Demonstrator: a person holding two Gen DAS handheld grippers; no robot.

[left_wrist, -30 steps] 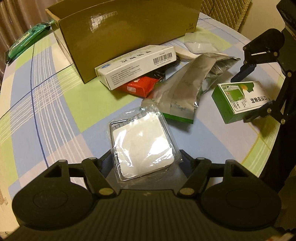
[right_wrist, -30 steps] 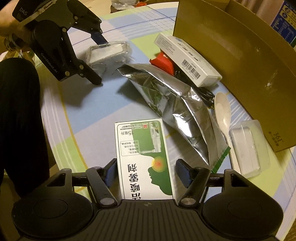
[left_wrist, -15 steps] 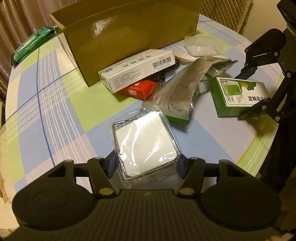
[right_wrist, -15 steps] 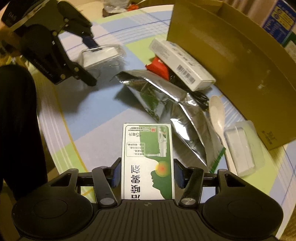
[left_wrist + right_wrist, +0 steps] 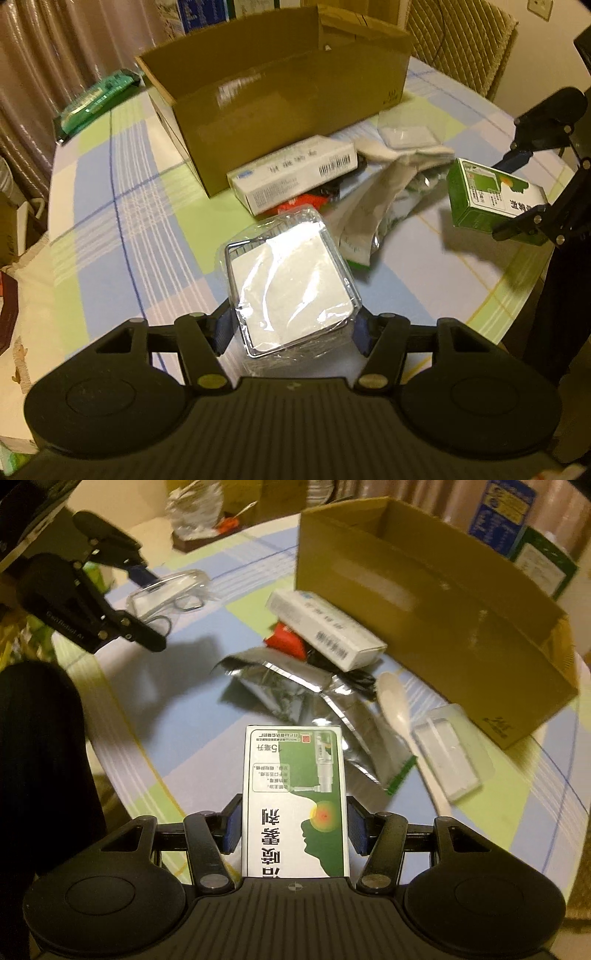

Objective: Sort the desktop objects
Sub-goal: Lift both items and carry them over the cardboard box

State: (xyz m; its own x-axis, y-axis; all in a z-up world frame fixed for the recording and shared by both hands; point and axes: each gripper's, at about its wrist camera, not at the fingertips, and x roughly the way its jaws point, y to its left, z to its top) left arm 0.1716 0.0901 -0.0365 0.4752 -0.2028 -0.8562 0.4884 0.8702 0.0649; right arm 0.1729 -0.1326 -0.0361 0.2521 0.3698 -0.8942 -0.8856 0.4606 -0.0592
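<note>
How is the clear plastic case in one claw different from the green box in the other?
The clear plastic case is see-through, showing white contents; the green box is opaque printed cardboard. The case looks squarish, the box long and narrow. The left gripper holds the case, the right gripper the box. Both are clamped and off the table.

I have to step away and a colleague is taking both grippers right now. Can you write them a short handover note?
Left gripper: shut on the clear plastic case, lifted off the table.
Right gripper: shut on the green and white box, also in the air.
Cardboard box: open, at the back of the checked tablecloth; its inside cannot be seen.
Still lying in front of it: white barcode box, red packet, silver foil bag, white spoon, second clear case.
Done: two items picked up. Left: place both, then sort the rest.
</note>
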